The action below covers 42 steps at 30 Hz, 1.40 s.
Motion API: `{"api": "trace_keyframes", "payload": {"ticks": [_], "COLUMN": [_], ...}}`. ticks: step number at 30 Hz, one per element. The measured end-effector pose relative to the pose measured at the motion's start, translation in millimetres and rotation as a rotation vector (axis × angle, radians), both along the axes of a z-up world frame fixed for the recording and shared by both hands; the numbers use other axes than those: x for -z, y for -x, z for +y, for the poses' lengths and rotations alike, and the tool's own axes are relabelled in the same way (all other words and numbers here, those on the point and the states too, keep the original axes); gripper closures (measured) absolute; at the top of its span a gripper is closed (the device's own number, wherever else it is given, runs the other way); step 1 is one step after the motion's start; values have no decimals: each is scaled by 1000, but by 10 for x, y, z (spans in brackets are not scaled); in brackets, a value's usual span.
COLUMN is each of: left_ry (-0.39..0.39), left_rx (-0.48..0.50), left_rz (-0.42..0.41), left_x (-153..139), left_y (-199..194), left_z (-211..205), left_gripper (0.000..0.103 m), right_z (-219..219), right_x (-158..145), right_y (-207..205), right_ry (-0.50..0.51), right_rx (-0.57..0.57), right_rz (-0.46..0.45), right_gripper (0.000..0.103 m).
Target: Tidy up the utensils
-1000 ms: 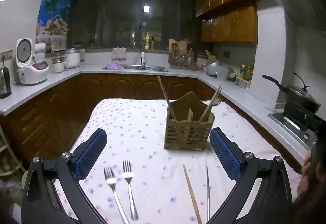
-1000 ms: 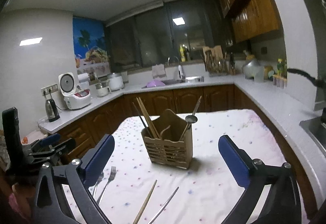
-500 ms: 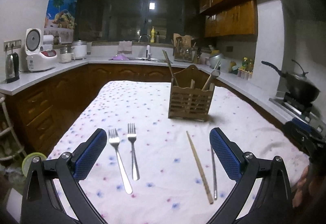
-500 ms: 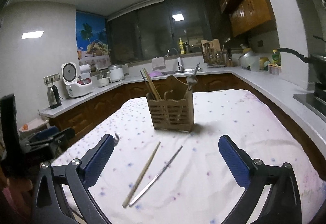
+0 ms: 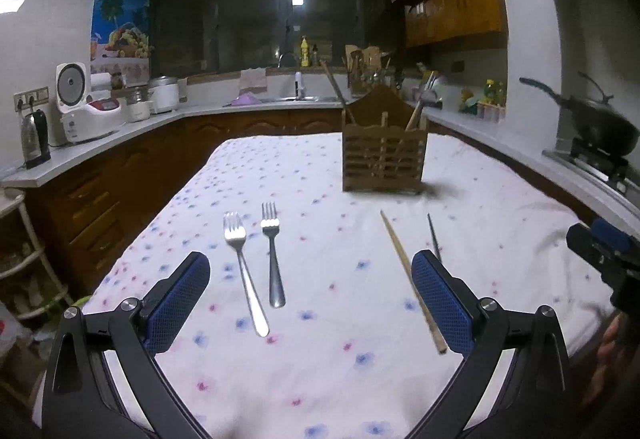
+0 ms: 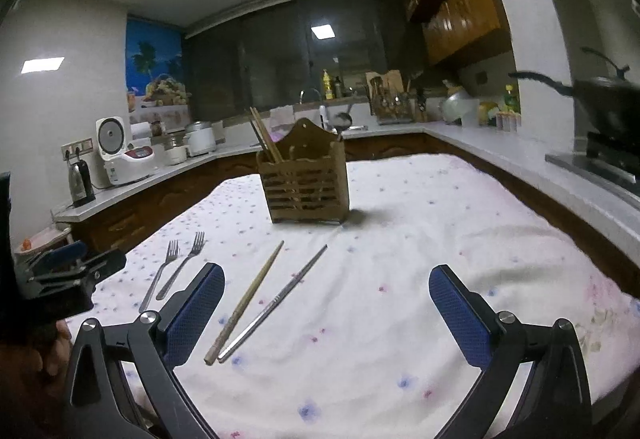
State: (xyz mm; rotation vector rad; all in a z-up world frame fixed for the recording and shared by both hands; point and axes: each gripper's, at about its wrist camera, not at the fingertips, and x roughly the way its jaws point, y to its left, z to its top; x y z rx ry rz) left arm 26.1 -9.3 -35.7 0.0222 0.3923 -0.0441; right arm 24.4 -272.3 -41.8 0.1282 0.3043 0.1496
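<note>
While both claws gape wide, two forks lie between the left claw fingers.

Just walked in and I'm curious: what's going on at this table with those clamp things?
A person holds a two-finger gripper in each hand to sort utensils. Both the left gripper and the right gripper are open and empty, poised above the table. Two forks, a wooden chopstick and a metal chopstick lie loose on the cloth. The wooden holder already has some utensils standing in it.
</note>
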Motion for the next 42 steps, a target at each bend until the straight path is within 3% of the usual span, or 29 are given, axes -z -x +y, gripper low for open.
{"api": "trace_keyframes", "payload": {"ticks": [14, 42], "left_ry": [2, -28], "left_rx": [-19, -2], "left_rz": [16, -86], "left_x": [34, -47], "left_y": [23, 198], "left_z": [72, 28], "left_gripper": [0, 0], "right_z": [21, 53], "right_x": [73, 27], "right_y": [35, 154], "right_ry": [17, 42], "right_rx": [-3, -20], "right_rz": [20, -49], "right_gripper": [0, 0]}}
